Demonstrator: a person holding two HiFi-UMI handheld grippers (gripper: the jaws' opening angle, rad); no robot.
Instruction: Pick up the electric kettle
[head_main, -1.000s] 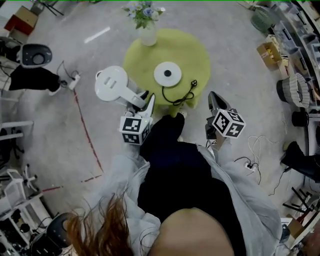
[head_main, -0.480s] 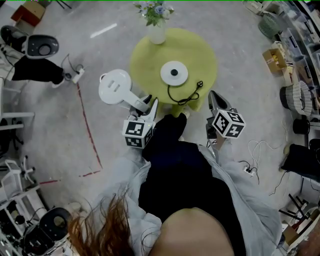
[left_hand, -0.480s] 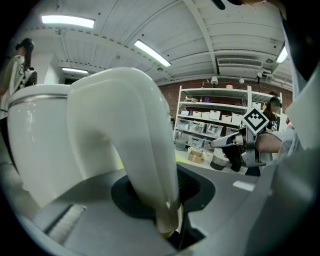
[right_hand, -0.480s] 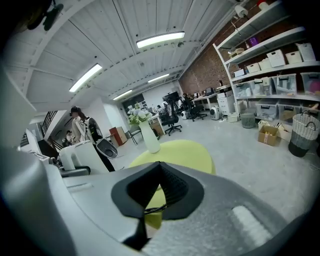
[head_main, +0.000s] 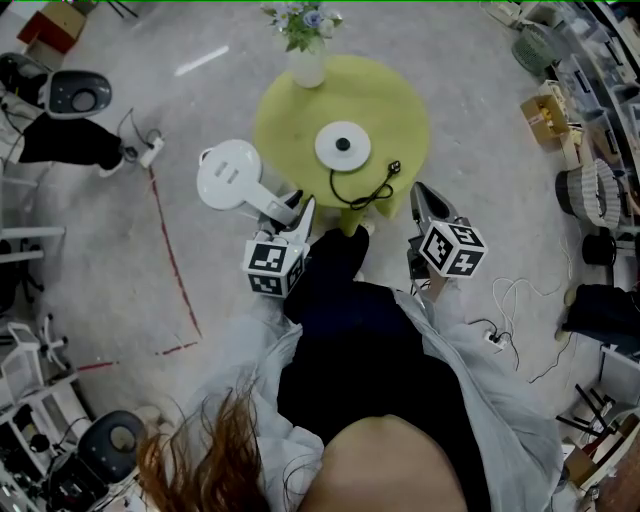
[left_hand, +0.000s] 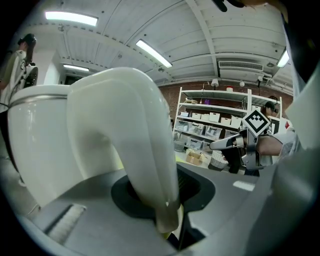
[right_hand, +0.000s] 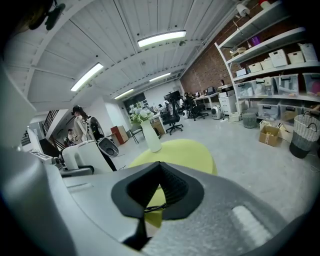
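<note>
"So where do we have the electric kettle (head_main: 228, 175) right now?"

"Off its round base (head_main: 342, 147) and in the air, just beside the left edge of the yellow-green surface (head_main: 400, 105), over the floor. Our left gripper (head_main: 290, 210) is clamped on the kettle's handle (left_hand: 130, 150), low down where the handle curves away from the body. Our right gripper (head_main: 425, 200) hangs at the other side of the surface with its jaws together on nothing."

"Then the pick-up looks nearly done to us. How do we carry it well?"

"We'd say the body's weight sits out beyond the grip, so it will want to tip forward. We should hold the handle firmly, hold the lid level and move slowly. We should also stay clear of the black cord (head_main: 360, 190) trailing from the base, and of the vase of flowers (head_main: 305, 60) at the far rim."
</note>
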